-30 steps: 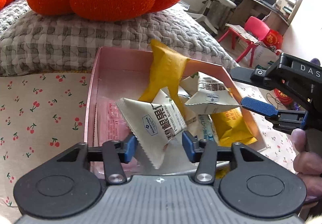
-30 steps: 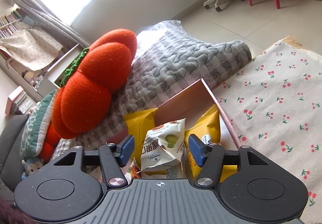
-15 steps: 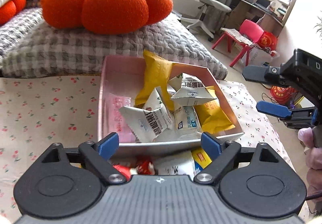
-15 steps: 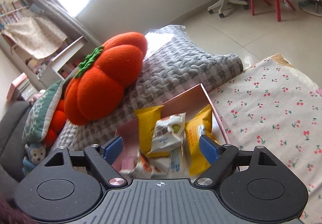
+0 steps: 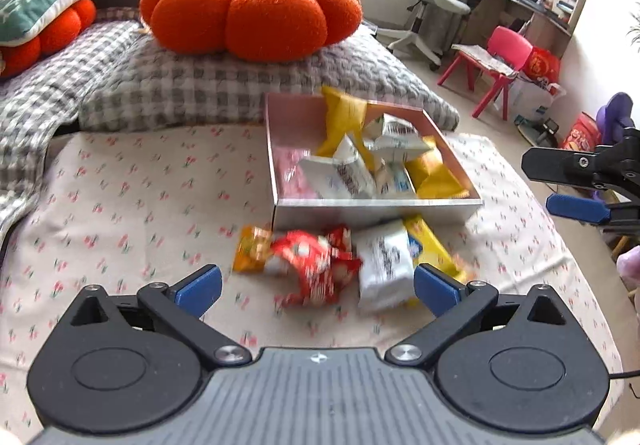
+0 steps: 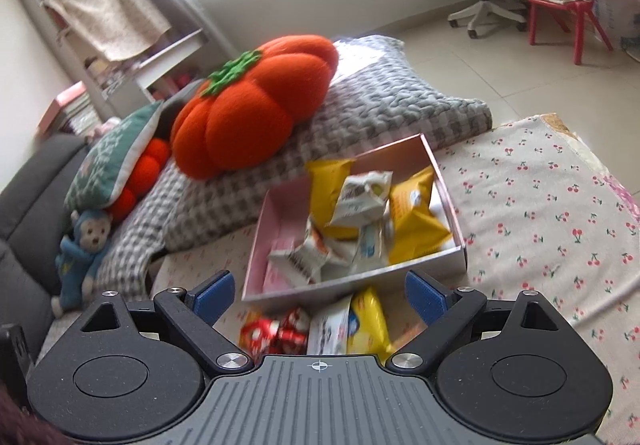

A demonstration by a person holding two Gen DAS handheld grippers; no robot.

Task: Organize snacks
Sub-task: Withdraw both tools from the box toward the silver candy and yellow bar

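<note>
From the left wrist, the left tongs (image 5: 316,287) gape wide with nothing in them, having just been opening. Beyond their tips a red packet (image 5: 310,263), a white packet (image 5: 384,261) and an orange one (image 5: 252,253) lie on the cherry-print sheet (image 5: 132,197), just before the pink box (image 5: 376,211) heaped with snacks. The right tongs (image 5: 576,185) show at the right edge.

From the right wrist, the right tongs (image 6: 318,295) have also just been opening; they are spread wide and empty, above the loose packets. Behind the box (image 6: 360,281) a pumpkin cushion (image 6: 252,113) rests on the checked blanket (image 6: 384,101).

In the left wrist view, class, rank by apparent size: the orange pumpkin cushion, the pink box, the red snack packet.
1. Orange pumpkin cushion, largest.
2. Pink box.
3. Red snack packet, smallest, though nearest the camera.
</note>
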